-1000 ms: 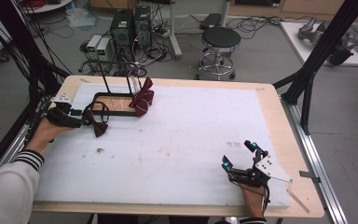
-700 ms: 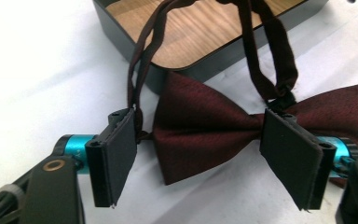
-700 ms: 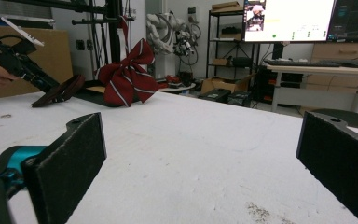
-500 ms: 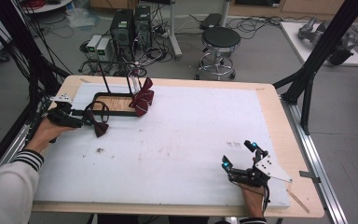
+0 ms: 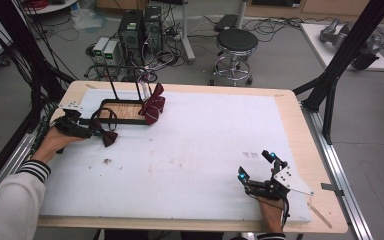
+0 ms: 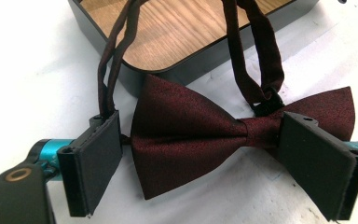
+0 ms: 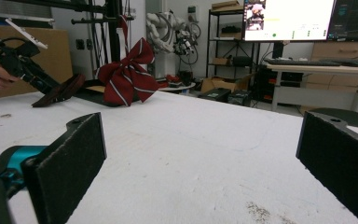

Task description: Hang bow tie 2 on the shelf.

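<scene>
A dark maroon bow tie (image 6: 191, 135) lies flat on the white mat, its strap (image 6: 256, 60) looping up over the edge of a black stand base with a wooden inlay (image 6: 177, 32). My left gripper (image 6: 205, 168) straddles the bow tie. Its jaws have just been opening and the pads (image 6: 95, 163) stand off the fabric. From above, the left gripper (image 5: 92, 131) sits at the table's left with the bow tie (image 5: 109, 137) at its tips. My right gripper (image 5: 255, 166) rests open and empty near the front right corner, and its own view shows the jaws (image 7: 205, 154) spread wide.
A red bow with white stripes (image 5: 152, 105) hangs on the black stand (image 5: 117, 111) at the back left; it also appears far off in the right gripper view (image 7: 126, 77). The wide white mat (image 5: 205, 145) covers the wooden table. A stool and computers stand on the floor beyond.
The left gripper's jaws look slightly wider around the dark bow tie, which stays on the mat. Neither hand has shifted.
</scene>
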Demonstrator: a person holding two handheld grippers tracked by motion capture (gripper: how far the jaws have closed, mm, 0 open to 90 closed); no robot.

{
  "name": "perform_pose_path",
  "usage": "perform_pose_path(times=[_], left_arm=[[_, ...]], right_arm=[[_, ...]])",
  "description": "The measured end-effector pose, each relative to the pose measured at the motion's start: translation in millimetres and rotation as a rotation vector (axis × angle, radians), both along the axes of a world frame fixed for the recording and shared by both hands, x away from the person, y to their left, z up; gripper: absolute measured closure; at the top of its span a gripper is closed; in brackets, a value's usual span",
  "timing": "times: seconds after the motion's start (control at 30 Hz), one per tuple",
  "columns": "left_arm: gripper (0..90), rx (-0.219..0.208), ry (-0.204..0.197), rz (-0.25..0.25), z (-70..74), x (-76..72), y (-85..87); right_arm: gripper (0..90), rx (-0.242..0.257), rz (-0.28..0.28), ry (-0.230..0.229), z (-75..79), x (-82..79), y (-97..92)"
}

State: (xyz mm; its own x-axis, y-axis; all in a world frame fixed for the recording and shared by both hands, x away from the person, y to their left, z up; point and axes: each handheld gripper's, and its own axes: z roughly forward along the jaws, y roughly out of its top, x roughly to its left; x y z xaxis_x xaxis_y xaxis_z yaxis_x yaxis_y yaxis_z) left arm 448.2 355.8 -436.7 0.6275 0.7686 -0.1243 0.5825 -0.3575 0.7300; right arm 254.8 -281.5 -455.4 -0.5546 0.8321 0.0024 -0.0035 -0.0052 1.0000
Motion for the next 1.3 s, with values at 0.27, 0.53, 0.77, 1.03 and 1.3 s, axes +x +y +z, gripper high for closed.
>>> perform_pose_path(times=[0.27, 0.53, 0.77, 1.03, 1.3], left_arm=[[12.2, -0.007, 0.015, -0.02, -1.9, 0.5, -5.9], [17.6, 0.049, 0.014, -0.035, -5.0, 1.9, -8.7], [41.7, 0.11, -0.025, -0.012, -2.5, 1.0, -6.2], [59.5, 0.13, -0.046, -0.011, -0.8, 0.3, -8.0], [77.1, 0.116, -0.053, -0.038, 1.2, -2.0, -12.3]], right_arm=[[0.5, 0.001, 0.001, 0.005, 0.1, -0.2, 0.3], [0.5, 0.001, 0.001, 0.005, 0.1, -0.2, 0.4], [0.5, -0.002, 0.0, -0.005, 0.1, 0.6, -0.2], [0.5, 0.004, 0.001, 0.003, 0.1, 0.2, 0.2], [0.5, 0.002, 0.001, 0.003, 0.1, 0.3, 0.0]])
